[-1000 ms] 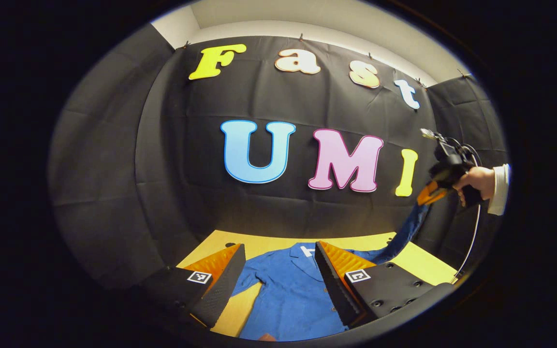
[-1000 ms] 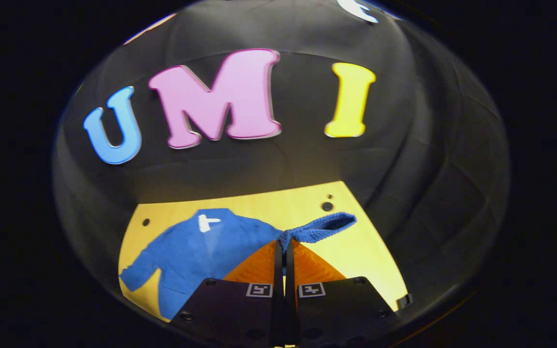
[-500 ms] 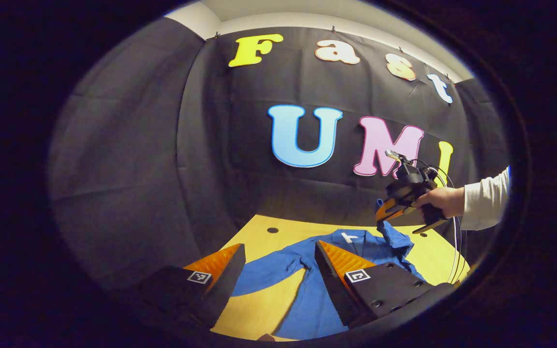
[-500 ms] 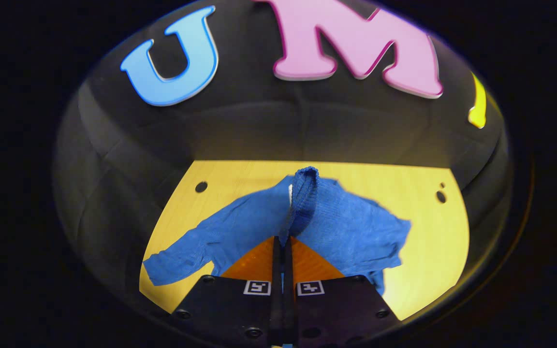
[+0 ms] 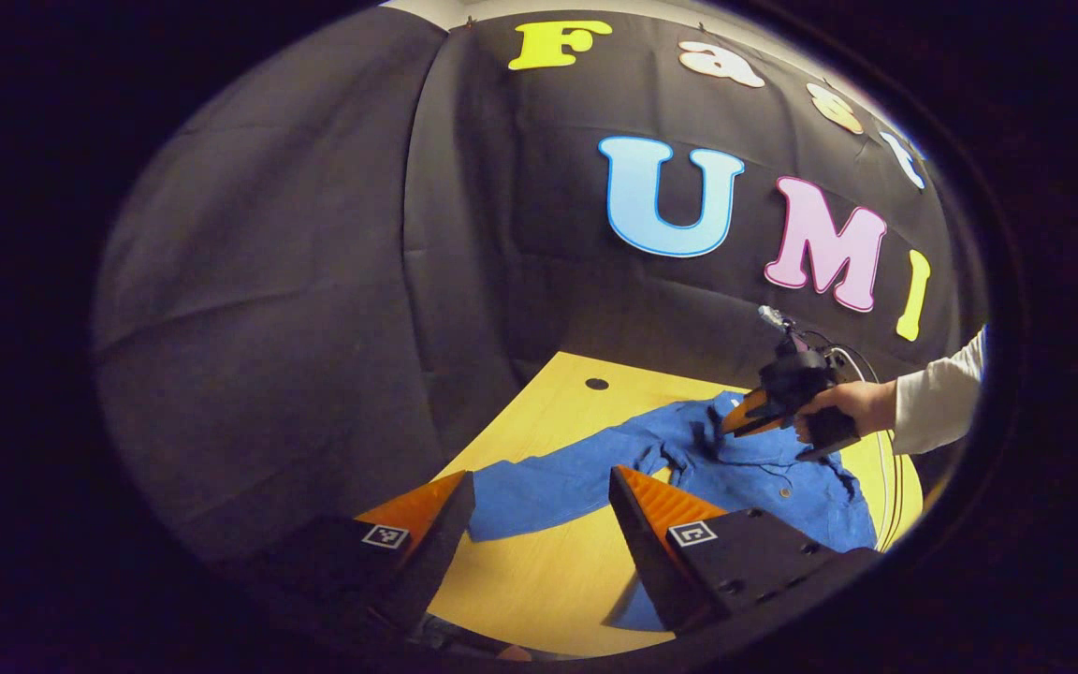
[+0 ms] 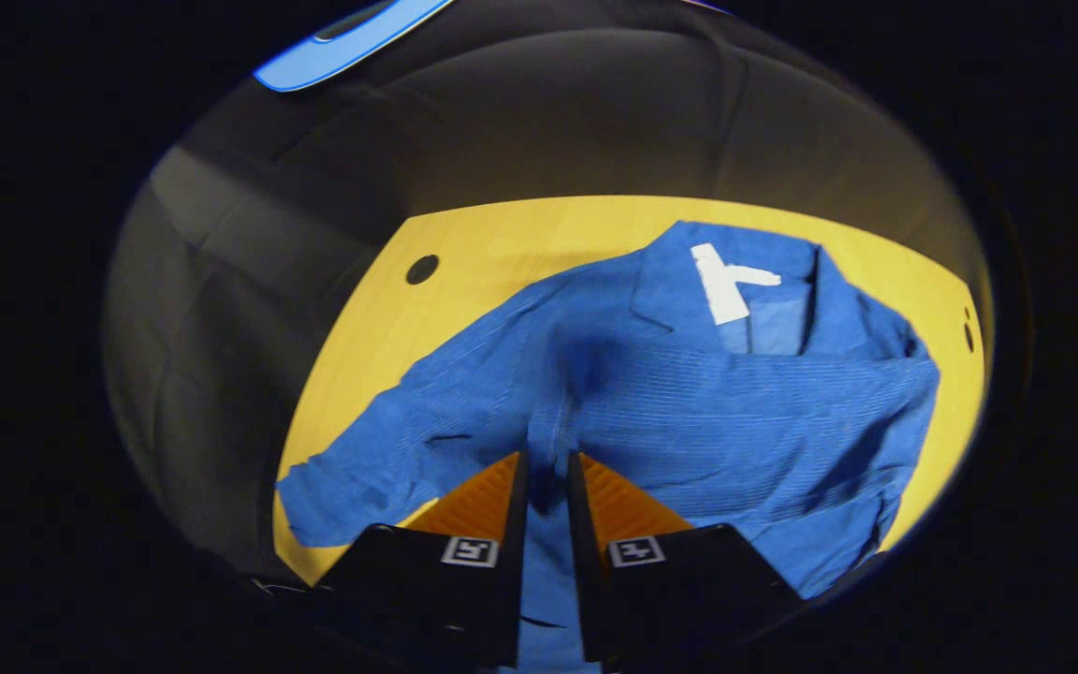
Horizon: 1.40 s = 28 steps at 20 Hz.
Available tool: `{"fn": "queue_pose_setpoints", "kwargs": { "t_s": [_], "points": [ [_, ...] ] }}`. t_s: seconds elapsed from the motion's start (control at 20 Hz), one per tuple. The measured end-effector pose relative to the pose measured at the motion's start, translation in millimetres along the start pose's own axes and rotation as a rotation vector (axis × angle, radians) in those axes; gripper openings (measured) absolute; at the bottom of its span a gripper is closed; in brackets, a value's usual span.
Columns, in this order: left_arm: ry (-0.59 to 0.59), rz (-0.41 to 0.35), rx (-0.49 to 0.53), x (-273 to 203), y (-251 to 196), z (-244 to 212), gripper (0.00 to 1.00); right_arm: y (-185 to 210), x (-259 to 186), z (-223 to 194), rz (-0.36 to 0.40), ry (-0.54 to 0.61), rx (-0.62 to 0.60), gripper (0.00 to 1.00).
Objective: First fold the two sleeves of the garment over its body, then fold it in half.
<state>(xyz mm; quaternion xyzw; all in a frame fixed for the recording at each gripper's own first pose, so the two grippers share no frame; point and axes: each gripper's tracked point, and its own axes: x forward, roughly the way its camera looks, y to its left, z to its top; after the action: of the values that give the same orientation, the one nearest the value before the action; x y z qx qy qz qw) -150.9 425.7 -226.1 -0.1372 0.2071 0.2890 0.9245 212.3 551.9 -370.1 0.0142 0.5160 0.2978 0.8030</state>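
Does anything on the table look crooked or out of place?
Nothing is damaged or spilled. The blue garment lies askew on the table: one sleeve still stretches out flat, the other is laid across the body, with rumpled cloth near the right gripper.

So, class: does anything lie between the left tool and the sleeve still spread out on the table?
Nothing visible does. The left tool hangs open above bare table, and the unfolded sleeve lies flat just ahead of it. The right tool is farther off, over the blue jacket's body.
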Motion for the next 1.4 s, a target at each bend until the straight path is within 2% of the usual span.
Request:
{"fn": "queue_pose_setpoints", "kwargs": {
  "t_s": [0.15,0.25,0.45,0.65,0.8,0.95,1.1,1.15,1.2,1.4],
  "points": [
    [0.137,0.005,-0.064,22.1,5.5,-15.6,0.84,0.9,-9.2,3.6,0.016,-0.027,-0.008,0.98],
    [0.149,0.005,-0.080,38.8,9.2,-15.9,0.86,-3.0,-21.4,14.2,0.020,-0.065,-0.001,0.99],
    [0.159,0.037,0.009,72.4,21.0,-14.0,0.86,-6.9,-64.0,35.6,0.057,-0.162,-0.006,0.99],
    [0.400,0.044,-0.006,102.9,19.2,-45.6,0.86,-21.1,-108.8,36.9,0.080,-0.195,-0.034,0.99],
    [0.547,0.057,-0.019,135.1,24.1,-62.9,0.85,-31.8,-140.4,19.5,0.105,-0.201,-0.019,0.99],
    [0.714,0.110,-0.053,156.3,34.7,-83.3,0.86,-51.5,-167.2,-9.5,0.108,-0.195,-0.009,0.99],
    [0.820,0.148,-0.116,165.4,42.0,-103.8,0.86,-81.2,-189.4,-41.2,0.073,-0.183,-0.009,0.98],
    [0.892,0.163,-0.154,156.8,43.7,-111.2,0.86,-94.2,-196.4,-55.7,0.059,-0.182,0.002,0.99],
    [0.855,0.157,-0.139,164.2,47.0,-110.1,0.85,-102.2,-202.0,-61.2,0.054,-0.186,0.019,0.98],
    [0.932,0.135,-0.109,165.5,43.0,-106.9,0.84,-124.0,-230.4,-78.8,0.052,-0.205,0.110,0.98]
  ]
}}
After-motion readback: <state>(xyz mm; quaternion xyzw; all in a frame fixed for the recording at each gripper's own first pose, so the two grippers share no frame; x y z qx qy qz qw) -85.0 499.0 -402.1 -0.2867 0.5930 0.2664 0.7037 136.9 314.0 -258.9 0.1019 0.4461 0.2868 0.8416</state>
